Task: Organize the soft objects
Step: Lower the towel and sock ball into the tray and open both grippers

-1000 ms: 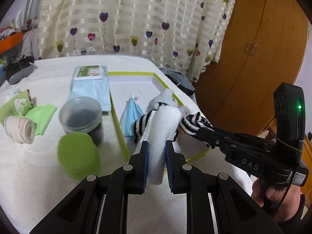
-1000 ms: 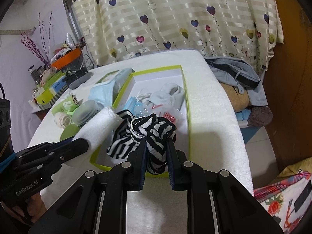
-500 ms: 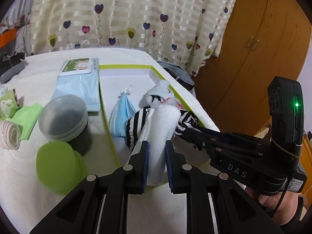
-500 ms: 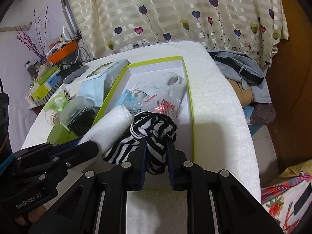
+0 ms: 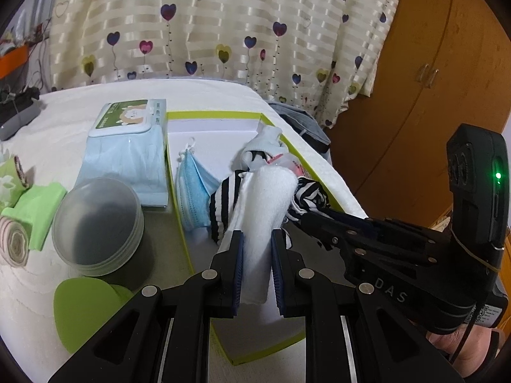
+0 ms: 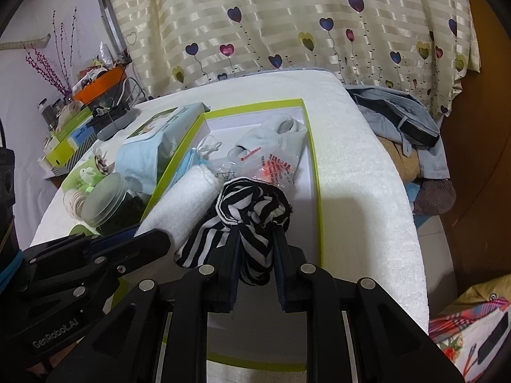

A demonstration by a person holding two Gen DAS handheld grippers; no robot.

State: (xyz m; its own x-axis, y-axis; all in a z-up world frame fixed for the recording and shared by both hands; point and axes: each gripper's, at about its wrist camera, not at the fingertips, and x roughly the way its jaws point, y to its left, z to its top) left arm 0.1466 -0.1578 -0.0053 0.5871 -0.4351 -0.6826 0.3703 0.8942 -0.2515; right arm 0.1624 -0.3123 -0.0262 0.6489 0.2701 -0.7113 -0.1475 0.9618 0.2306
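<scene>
The left gripper (image 5: 257, 265) is clamped on a rolled white fleecy towel (image 5: 265, 210), its blue pads pressing both sides. The right gripper (image 6: 255, 255) is closed tight on a bunched black-and-white striped knit cloth (image 6: 249, 210). Both bundles hang touching each other over the near end of a shallow white box with a lime-green rim (image 6: 311, 146). Inside the box lie a blue pleated face mask (image 5: 194, 188), pale grey socks (image 6: 281, 135) and a clear plastic bag with red print (image 6: 274, 166). Just left of the box, on the white quilted table cover (image 5: 64, 121), sit a pale blue wet-wipe pack (image 5: 127, 150), a round clear-lidded jar (image 5: 95, 223), a flat green disc (image 5: 83, 309) and a green cloth (image 5: 35, 207).
</scene>
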